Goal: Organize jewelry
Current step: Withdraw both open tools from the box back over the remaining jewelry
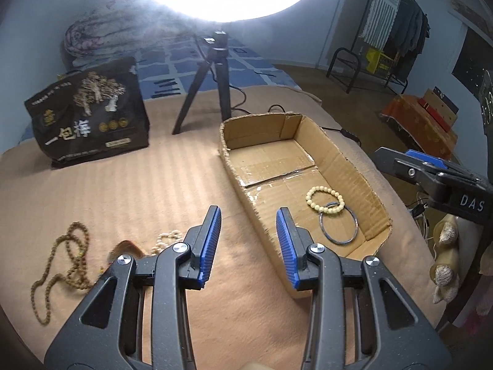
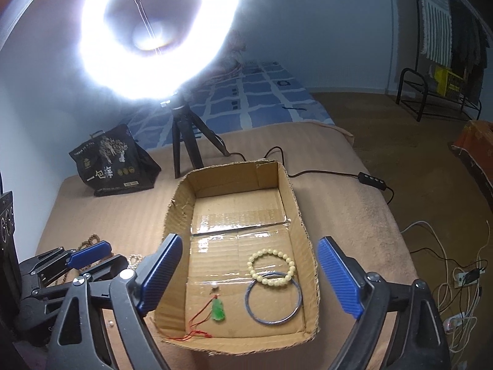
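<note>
An open cardboard box lies on the tan blanket. In it are a cream bead bracelet, a blue bangle and a green pendant on a red cord. Left of the box lie a brown bead necklace, a small pearl strand and a brownish piece. My left gripper is open and empty, above the box's left wall; it also shows in the right wrist view. My right gripper is open and empty above the box.
A ring light on a black tripod stands behind the box, its cable trailing right. A black printed bag sits at the back left. Cables and a power strip lie on the floor to the right.
</note>
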A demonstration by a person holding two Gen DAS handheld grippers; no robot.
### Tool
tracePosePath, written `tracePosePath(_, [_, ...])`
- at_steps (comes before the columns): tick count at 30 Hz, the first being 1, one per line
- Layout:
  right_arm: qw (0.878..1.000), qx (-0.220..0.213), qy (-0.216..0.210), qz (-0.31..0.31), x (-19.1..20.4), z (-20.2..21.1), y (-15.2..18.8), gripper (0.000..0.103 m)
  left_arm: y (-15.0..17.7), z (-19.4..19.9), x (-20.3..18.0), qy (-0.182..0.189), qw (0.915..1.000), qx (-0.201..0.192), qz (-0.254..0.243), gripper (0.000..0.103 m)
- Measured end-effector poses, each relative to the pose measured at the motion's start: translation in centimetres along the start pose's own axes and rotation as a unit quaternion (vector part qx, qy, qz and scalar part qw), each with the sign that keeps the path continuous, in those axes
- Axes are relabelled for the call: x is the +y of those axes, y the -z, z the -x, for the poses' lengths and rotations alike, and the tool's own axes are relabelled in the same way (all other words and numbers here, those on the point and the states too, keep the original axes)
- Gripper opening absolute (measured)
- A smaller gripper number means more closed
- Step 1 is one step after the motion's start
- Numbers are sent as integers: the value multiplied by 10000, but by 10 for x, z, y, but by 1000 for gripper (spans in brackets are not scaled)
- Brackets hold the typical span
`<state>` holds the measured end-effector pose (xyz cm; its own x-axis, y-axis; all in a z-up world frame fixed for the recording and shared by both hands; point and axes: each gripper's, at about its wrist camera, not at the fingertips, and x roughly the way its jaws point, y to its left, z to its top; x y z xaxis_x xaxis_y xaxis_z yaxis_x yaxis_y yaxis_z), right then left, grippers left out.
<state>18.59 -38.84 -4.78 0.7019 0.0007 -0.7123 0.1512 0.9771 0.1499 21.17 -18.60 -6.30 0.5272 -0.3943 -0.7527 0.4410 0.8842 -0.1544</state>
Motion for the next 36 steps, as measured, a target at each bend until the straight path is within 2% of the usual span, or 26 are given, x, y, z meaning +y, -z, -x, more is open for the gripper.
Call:
tracePosePath(4, [10000,-67,-29,-3,7,10,0,100,5,16,10,-175,9998,-55,-53,38])
tracePosePath(5, [10000,-92,-30,-5,9,13,0,101,6,20,14,-212,9997,-59,-57,41])
tracePosePath(6, [9999,-125,-17,0,11,15,0,103,8,23,19,-255,9996,-63,-47,50])
tracePosePath(8, [9998,-184,31,45,17,19,1,103,11,31,27,-368,9993,-103,-7,62])
tracePosePath(9, [9998,-189,43,87,20,20,1,103,11,34,31,-408,9991,-126,7,63])
tracePosePath(16, [9984,-231,40,514,49,26,9,103,25,56,75,-661,9976,-36,204,64])
tracePosePath(25, [9956,-48,-288,893,93,18,25,103,48,75,139,-1010,9932,64,569,64])
tracePosePath(31, [9909,358,-568,1169,123,4,35,102,62,80,182,-1159,9893,165,871,64])
tracePosePath(36, [9875,688,-764,1197,140,-11,43,92,72,76,217,-1186,9851,313,1207,64])
